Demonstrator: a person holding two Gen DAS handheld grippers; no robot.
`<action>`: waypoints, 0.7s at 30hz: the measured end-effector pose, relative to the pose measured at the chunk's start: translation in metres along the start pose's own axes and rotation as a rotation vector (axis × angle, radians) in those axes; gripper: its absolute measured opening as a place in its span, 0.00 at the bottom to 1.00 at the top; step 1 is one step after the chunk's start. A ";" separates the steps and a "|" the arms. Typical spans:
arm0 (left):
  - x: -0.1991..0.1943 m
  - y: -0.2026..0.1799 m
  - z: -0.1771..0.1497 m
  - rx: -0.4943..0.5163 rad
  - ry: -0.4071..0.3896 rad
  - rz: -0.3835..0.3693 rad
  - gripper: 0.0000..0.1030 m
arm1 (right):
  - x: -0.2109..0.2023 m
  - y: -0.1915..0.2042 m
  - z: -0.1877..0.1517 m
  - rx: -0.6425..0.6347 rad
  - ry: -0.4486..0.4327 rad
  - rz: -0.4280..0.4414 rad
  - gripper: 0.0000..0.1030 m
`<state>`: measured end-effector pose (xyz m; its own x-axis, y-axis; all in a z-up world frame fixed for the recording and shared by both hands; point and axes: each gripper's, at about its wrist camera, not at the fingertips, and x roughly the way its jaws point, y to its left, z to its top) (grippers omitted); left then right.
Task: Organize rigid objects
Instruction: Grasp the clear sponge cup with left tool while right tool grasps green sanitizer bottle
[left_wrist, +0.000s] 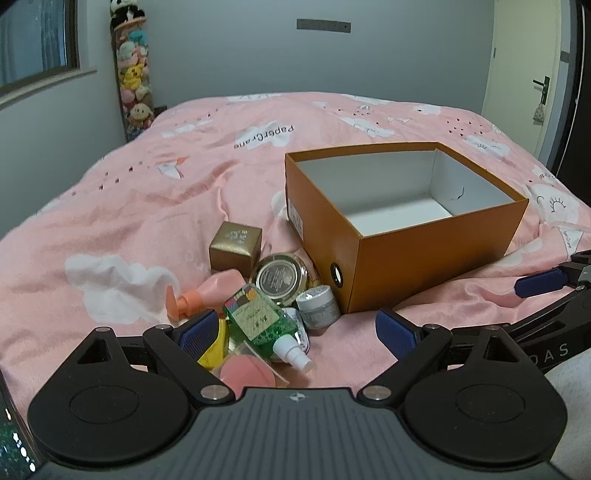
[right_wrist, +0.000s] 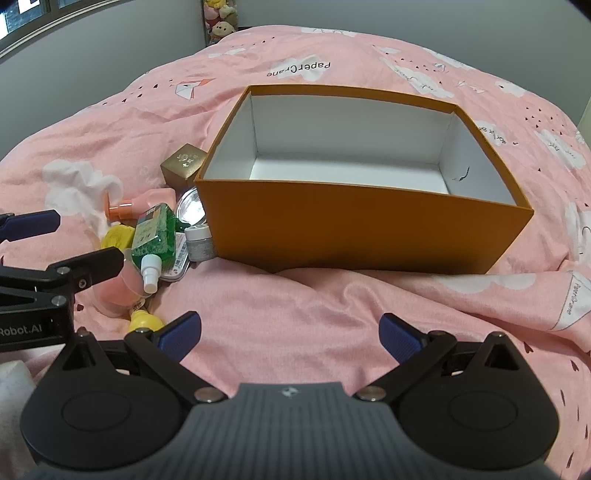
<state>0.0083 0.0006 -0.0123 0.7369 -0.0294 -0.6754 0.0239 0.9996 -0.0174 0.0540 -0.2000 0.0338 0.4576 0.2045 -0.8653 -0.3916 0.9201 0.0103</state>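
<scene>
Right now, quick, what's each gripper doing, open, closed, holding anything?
Left gripper: open, holding nothing, over the pile with the green bottle between its fingers.
Right gripper: open, holding nothing, over the pink bedspread.

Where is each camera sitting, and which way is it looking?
Left wrist: rides on the left claw, looking along it over the pile of small things, green bottle in front; its own open fingers show.
Right wrist: rides on the right claw, facing the empty orange box; its open fingers show.
Both see the box, the pile, the pink bedspread and the other claw.
</scene>
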 end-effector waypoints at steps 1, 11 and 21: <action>0.001 0.003 -0.001 -0.017 0.011 -0.008 1.00 | 0.001 0.000 0.000 0.000 0.002 0.014 0.97; 0.011 0.046 -0.005 -0.139 0.139 -0.026 0.76 | 0.019 0.018 0.019 -0.177 0.065 0.129 0.67; 0.032 0.052 -0.010 -0.014 0.239 -0.073 0.81 | 0.054 0.057 0.051 -0.305 0.139 0.283 0.39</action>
<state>0.0264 0.0520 -0.0417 0.5531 -0.1018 -0.8269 0.0606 0.9948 -0.0820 0.0970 -0.1199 0.0130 0.1950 0.3680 -0.9092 -0.7134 0.6893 0.1260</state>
